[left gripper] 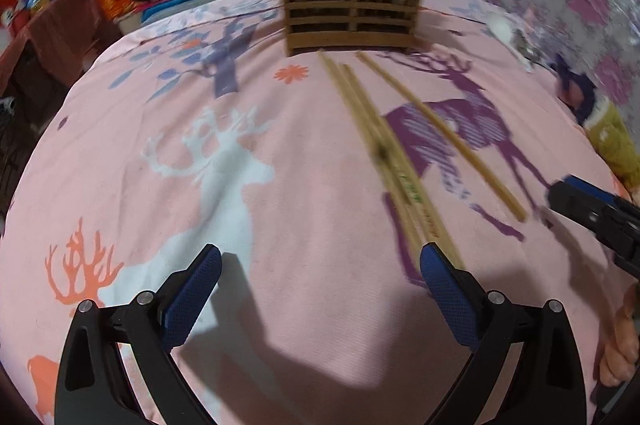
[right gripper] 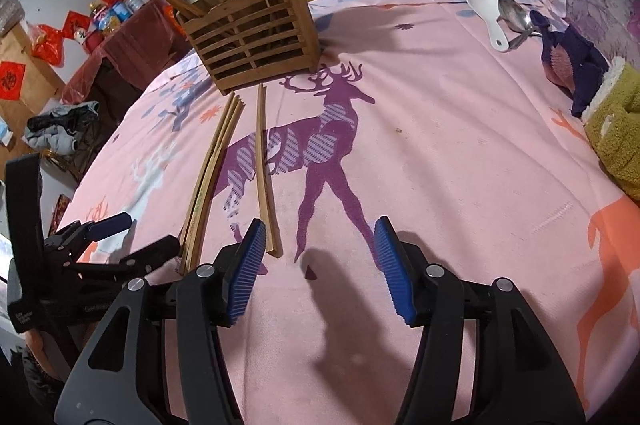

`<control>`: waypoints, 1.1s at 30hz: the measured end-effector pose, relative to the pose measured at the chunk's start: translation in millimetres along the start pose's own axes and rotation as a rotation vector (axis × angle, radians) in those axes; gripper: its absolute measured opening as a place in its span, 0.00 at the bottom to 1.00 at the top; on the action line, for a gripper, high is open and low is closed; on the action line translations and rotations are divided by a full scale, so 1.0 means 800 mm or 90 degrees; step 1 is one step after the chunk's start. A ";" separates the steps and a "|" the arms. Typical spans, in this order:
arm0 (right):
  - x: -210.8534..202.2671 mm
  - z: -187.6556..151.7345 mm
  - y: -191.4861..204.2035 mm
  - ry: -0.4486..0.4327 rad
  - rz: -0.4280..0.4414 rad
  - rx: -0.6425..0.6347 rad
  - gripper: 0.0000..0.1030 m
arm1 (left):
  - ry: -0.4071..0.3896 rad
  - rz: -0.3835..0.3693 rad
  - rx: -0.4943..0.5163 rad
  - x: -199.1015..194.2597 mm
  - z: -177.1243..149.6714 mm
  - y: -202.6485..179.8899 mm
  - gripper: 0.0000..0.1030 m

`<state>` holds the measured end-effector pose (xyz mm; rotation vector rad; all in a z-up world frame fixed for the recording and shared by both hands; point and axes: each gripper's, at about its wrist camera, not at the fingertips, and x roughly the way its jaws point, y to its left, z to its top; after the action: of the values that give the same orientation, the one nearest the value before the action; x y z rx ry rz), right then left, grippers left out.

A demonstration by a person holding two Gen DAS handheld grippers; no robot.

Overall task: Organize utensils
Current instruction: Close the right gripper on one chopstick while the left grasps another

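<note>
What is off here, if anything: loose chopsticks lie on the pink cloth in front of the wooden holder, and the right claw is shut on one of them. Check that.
One thing is wrong: the right claw is open and holds nothing. The right wrist view shows bare cloth between its pads. The chopsticks do lie loose on the pink cloth in front of the wooden holder.

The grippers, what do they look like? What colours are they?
Both the left gripper and the right gripper have chunky black plastic frames with triangle-shaped holes and round silver screws. Each has two fingers with blue pads: dotted on the left one, ridged on the right. A black block with small white writing sits behind the left one.
</note>
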<state>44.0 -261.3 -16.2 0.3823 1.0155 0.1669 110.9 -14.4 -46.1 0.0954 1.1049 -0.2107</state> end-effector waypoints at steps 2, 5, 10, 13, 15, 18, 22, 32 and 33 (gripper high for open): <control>0.000 0.000 -0.002 -0.001 0.000 0.005 0.56 | 0.008 0.011 -0.022 0.004 0.002 0.011 0.95; -0.002 0.000 -0.004 -0.004 0.001 0.010 0.56 | -0.002 0.002 -0.040 -0.003 0.002 0.018 0.94; -0.001 0.000 -0.002 -0.005 0.000 0.002 0.56 | -0.019 -0.017 0.006 -0.010 0.001 -0.002 0.94; 0.000 -0.001 0.000 -0.002 -0.001 -0.001 0.56 | -0.008 0.003 0.031 -0.001 0.002 -0.014 0.96; 0.001 -0.001 -0.001 -0.001 -0.002 -0.001 0.56 | 0.006 0.022 0.020 0.007 0.007 -0.010 0.96; 0.000 -0.001 -0.003 -0.002 -0.002 0.003 0.56 | 0.002 0.023 -0.044 0.006 0.012 0.024 0.95; 0.000 -0.002 -0.001 -0.003 0.002 -0.002 0.56 | -0.014 -0.031 -0.135 -0.004 0.009 0.067 0.93; -0.002 -0.005 0.013 -0.008 0.000 -0.037 0.56 | -0.030 0.007 0.000 -0.006 0.002 0.009 0.59; -0.001 -0.006 0.014 -0.007 0.001 -0.040 0.55 | -0.030 0.009 0.010 -0.005 0.002 0.005 0.56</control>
<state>40.0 -250.4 -13.5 0.3262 0.9968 0.1978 111.2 -10.5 -42.4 0.1115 1.0556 -0.2083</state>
